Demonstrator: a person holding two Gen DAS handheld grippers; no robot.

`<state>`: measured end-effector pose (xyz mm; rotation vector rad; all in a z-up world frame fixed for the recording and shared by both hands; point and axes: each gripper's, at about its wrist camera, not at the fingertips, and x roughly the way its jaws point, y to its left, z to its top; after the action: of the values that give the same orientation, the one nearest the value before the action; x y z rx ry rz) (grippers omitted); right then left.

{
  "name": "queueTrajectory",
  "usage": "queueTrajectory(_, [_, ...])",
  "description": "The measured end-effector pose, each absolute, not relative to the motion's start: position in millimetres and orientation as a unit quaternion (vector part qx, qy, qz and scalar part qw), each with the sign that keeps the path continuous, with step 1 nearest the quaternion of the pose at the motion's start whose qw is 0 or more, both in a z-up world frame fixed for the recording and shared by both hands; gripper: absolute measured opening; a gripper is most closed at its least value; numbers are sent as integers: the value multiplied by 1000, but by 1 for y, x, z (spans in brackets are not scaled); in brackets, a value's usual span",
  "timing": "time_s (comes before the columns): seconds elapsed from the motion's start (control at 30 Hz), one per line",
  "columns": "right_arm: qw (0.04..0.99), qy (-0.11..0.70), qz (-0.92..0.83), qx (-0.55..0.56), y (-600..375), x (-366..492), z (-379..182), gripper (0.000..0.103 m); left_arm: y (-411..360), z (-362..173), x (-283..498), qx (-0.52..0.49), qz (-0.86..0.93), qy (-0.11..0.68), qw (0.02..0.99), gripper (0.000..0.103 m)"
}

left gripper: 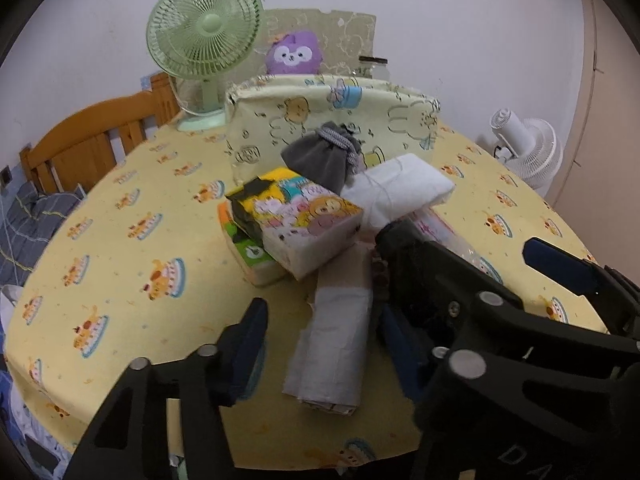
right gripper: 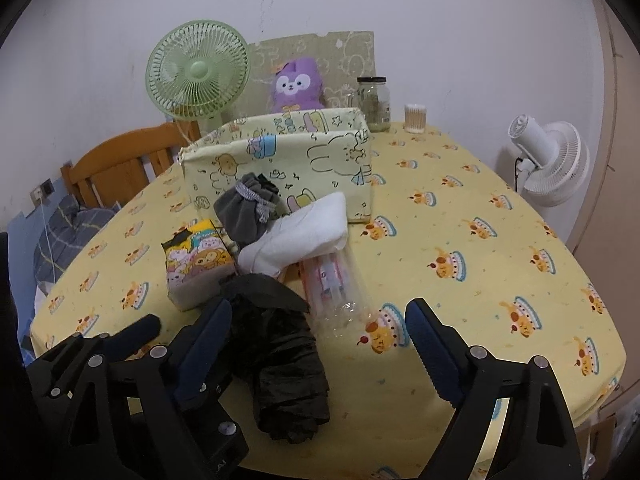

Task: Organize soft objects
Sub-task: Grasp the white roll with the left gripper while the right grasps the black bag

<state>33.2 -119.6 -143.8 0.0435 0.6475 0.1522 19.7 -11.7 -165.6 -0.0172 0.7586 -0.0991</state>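
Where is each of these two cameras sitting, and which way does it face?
Left wrist view: rides on the left gripper, looking forward and down at a folded cloth between its fingers; the right gripper shows too.
Right wrist view: rides on the right gripper, facing a black folded umbrella and a clear bottle; the left gripper's fingers show at lower left.
Both share the fabric box, green fan and purple plush.

Plain white wall (right gripper: 440,20); wooden bed frame (left gripper: 92,136) (left, rumpled bedding beside it) — white standing fan (right gripper: 556,160) placed at right.
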Motion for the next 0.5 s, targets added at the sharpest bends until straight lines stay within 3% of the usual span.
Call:
queueTrajectory(0.13, [941,330,76,19,-117,36,-150,88,-11,-170,22,-10,-46,378,925,44])
queueTrajectory(0.33, [931,354,82,27,-116,41,-159,79,-9,-171,20,-17,-42,375,926,39])
queueTrajectory(0.5, [923,371,99,40,-114,41,-164,58,-12,-172,18,-9,-42,373,927,28])
